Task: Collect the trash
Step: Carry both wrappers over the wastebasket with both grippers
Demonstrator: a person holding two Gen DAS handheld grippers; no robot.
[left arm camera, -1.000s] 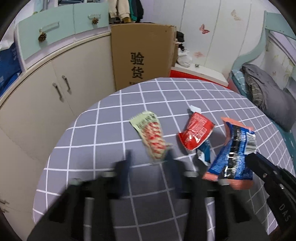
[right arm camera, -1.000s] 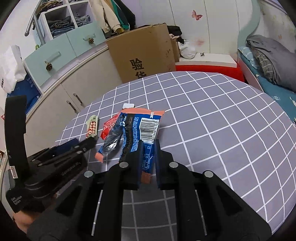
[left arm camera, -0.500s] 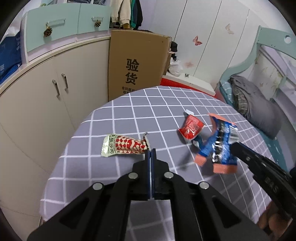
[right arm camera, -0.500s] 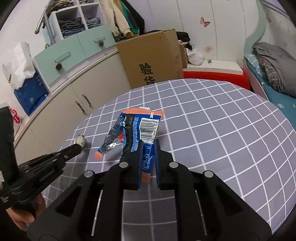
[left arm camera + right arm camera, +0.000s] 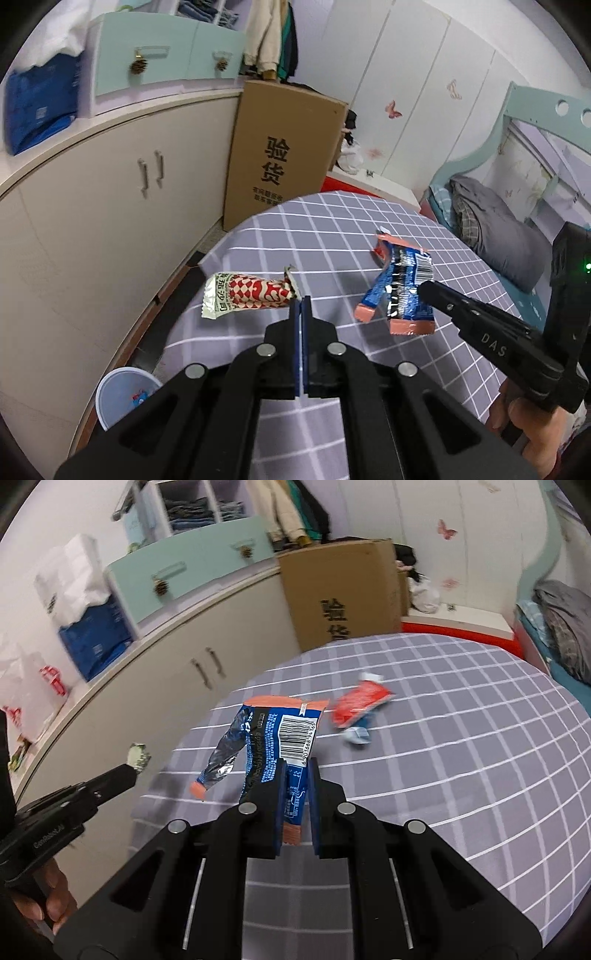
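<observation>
Currently the left gripper (image 5: 300, 303) has its jaws pressed flat together, pinching the torn end of the red-and-white checkered wrapper (image 5: 248, 294). That wrapper sticks out sideways to the left of the tips, clear of the grey checked tablecloth (image 5: 332, 229), partly past the table edge. Below and to the left of this gripper, down by the floor, stands a pale blue bin (image 5: 122, 393) with a scrap inside.

Right gripper (image 5: 295, 775): jaws narrowed onto the blue foil wrapper (image 5: 284, 738), pads pressing its lower part; barcode panel and orange seam stand up ahead of the tips, a crumpled strip trailing off to their left. Wrapper appears lifted off the cloth.

Ahead of the right gripper and slightly to its right, a red packet (image 5: 360, 705) lies on the cloth, with a small blue-white scrap (image 5: 357, 735) touching its near side. Both blurred.

From the left wrist view, the right gripper enters from the right, just beside the left one, a hand (image 5: 524, 428) on its grip. Cardboard box (image 5: 284, 155) stands well beyond the table.
</observation>
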